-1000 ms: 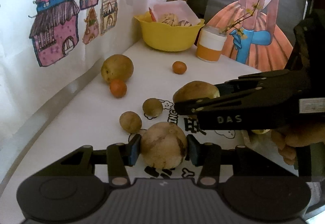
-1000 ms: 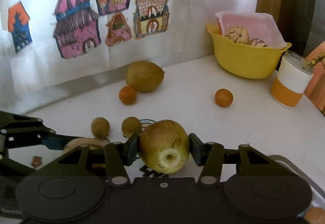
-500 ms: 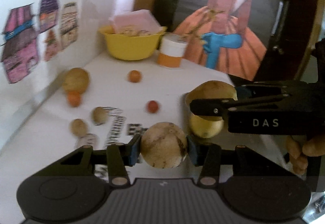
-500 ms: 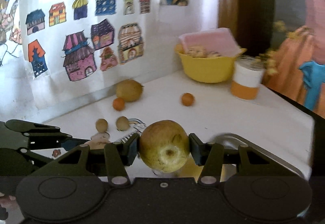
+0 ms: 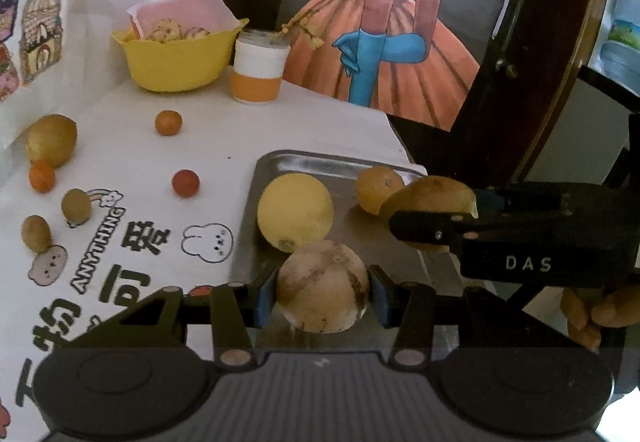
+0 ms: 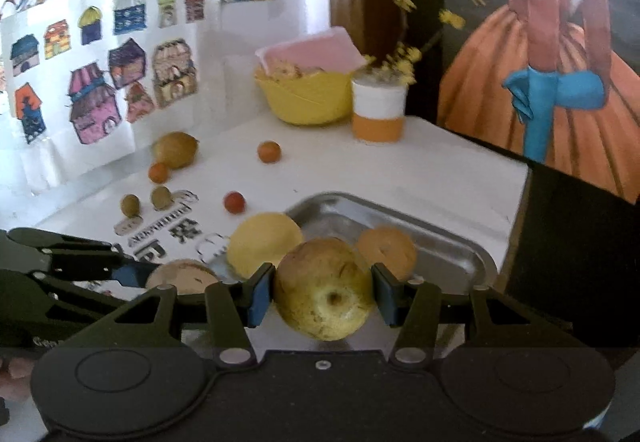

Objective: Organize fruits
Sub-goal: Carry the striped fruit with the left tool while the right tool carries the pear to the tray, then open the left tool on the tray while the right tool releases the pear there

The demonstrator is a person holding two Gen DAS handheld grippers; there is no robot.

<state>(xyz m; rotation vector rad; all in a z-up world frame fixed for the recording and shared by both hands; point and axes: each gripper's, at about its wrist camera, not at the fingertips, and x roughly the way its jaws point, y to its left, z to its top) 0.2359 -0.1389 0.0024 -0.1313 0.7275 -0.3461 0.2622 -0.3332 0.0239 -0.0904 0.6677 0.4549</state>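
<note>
Both grippers hang over the metal tray [image 5: 340,161] at the right edge of the worktop [image 5: 224,145], each carrying a fruit. The left gripper [image 5: 322,289] has its fingers pinching a round, pale brown fruit [image 5: 322,286] over the near end of the tray. The right gripper [image 6: 322,292] has its fingers clamped on a greenish-yellow pear [image 6: 323,288], also above the tray, to the right of the other.

Two fruits already lie in the tray: a large yellow one [image 5: 295,217] against its left wall and an orange one [image 5: 378,187] at the far end. With the two held fruits about to join them, that would make four, so the sorting looks roughly a third done.

Still loose on the worktop to the left are a big brownish-green fruit [image 5: 51,139] by the wall with a small orange one [image 5: 41,175] touching it, another small orange fruit [image 5: 168,122] farther back, a small red one [image 5: 185,183] just left of the tray, and two small olive-brown ones [image 5: 76,205] near the printed lettering. The yellow bowl [image 5: 176,61] and the orange-and-white cup [image 5: 260,67] stand at the far end, apart from the fruit.
</note>
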